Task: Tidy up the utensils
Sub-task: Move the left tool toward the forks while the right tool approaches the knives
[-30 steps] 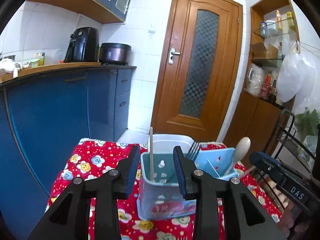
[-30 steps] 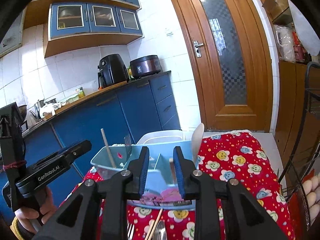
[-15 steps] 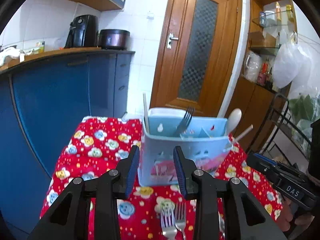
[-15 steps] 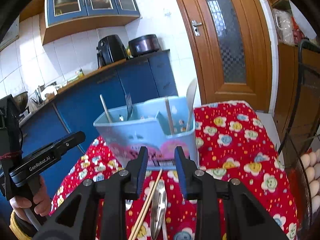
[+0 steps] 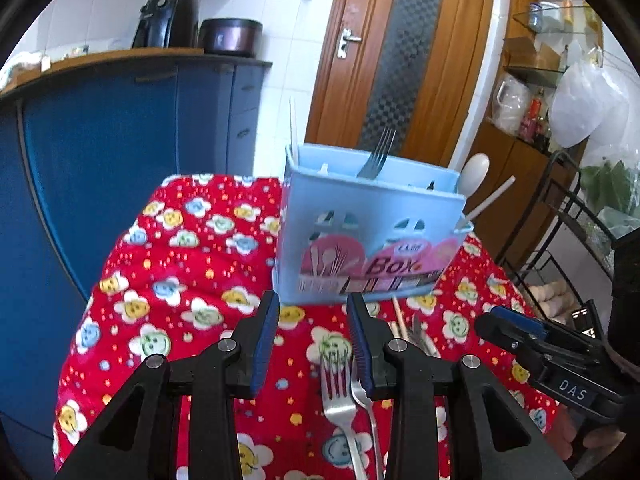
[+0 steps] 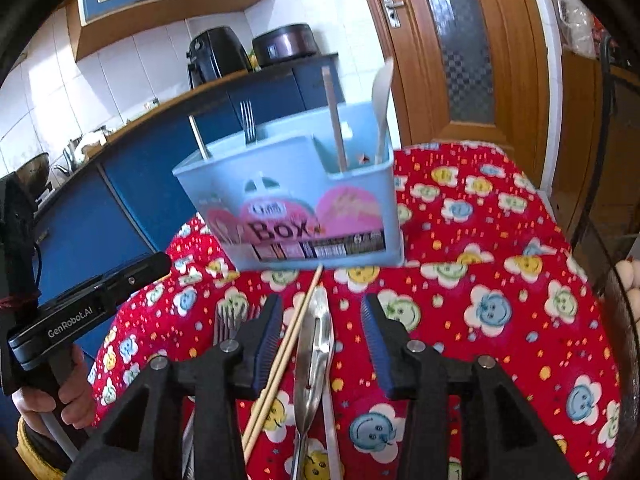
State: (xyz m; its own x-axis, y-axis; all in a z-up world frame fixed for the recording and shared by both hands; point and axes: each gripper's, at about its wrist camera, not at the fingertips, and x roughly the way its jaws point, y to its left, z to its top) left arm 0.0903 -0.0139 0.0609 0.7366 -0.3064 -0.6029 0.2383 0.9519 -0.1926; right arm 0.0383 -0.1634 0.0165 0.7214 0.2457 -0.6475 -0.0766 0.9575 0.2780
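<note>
While the right hand-held gripper (image 6: 322,330) spreads its jaws wider above a pair of chopsticks (image 6: 285,354) and metal tongs (image 6: 314,354) lying on the red flowered table (image 6: 500,280), nothing is clamped between them. Just beyond stands the blue utensil box (image 6: 296,204), already holding a fork (image 6: 248,122) and spoon (image 6: 382,92). Over two forks (image 5: 350,404), the left hand-held gripper (image 5: 314,346) hangs partly open and empty.

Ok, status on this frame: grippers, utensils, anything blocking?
Left gripper open, empty, over forks. Right gripper opening, empty, above chopsticks and metal tongs. Blue utensil box upright behind them. Nothing in the way.
</note>
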